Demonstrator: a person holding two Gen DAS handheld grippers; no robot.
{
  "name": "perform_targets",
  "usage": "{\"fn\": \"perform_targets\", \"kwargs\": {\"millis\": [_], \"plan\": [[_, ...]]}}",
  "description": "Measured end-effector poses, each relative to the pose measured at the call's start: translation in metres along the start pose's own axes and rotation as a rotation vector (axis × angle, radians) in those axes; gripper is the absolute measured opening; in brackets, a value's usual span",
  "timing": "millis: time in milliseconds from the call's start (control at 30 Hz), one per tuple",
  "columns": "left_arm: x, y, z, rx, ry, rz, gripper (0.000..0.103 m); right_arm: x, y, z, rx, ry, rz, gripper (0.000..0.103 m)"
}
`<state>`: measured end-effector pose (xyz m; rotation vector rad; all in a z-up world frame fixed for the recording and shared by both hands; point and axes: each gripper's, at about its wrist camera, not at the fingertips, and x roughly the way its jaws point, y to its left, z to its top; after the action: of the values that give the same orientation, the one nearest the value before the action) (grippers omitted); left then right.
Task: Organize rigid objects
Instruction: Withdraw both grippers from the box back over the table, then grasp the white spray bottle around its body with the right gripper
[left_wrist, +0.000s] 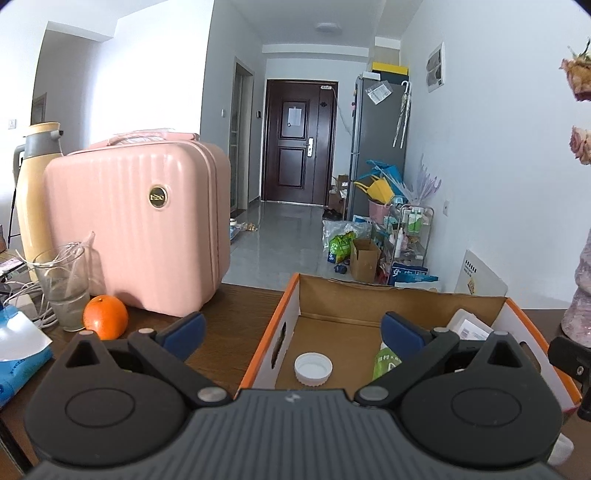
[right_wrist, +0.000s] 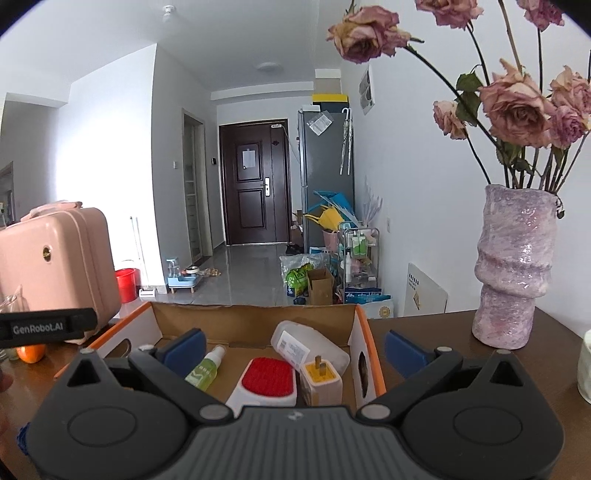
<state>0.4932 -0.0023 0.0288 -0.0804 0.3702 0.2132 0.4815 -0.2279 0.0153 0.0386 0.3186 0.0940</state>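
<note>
An orange-edged cardboard box (left_wrist: 288, 317) (right_wrist: 360, 321) lies on the dark wooden table. Inside it lie a white bottle cap (left_wrist: 313, 369), a green spray bottle (right_wrist: 205, 369) (left_wrist: 386, 363), a red and white brush (right_wrist: 267, 382), a yellow-faced plug adapter (right_wrist: 320, 380) and a clear plastic container (right_wrist: 308, 349) (left_wrist: 469, 326). My left gripper (left_wrist: 293, 334) hovers open over the box's left side, above the cap. Over the box's right side my right gripper (right_wrist: 295, 349) is open too, its right finger outside the box wall. Neither holds anything.
A pink hard case (left_wrist: 136, 229), an orange (left_wrist: 105, 316), a glass (left_wrist: 64, 284) and a yellow thermos (left_wrist: 35, 192) stand left of the box. A purple vase (right_wrist: 513, 266) with dried roses stands on the right. The table's far edge drops to a hallway floor.
</note>
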Motion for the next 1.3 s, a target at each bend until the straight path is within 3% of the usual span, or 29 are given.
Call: {"fn": "perform_targets", "kwargs": {"millis": [1000, 1300], "plan": [[-0.118, 0.052, -0.050, 0.032, 0.025, 0.003, 0.103, -0.127, 0.014, -0.052, -0.038, -0.016, 0.006, 0.103], [-0.149, 0.066, -0.068, 0.030, 0.044, -0.004, 0.103, -0.159, 0.020, -0.074, -0.056, 0.023, 0.027, 0.103]]}}
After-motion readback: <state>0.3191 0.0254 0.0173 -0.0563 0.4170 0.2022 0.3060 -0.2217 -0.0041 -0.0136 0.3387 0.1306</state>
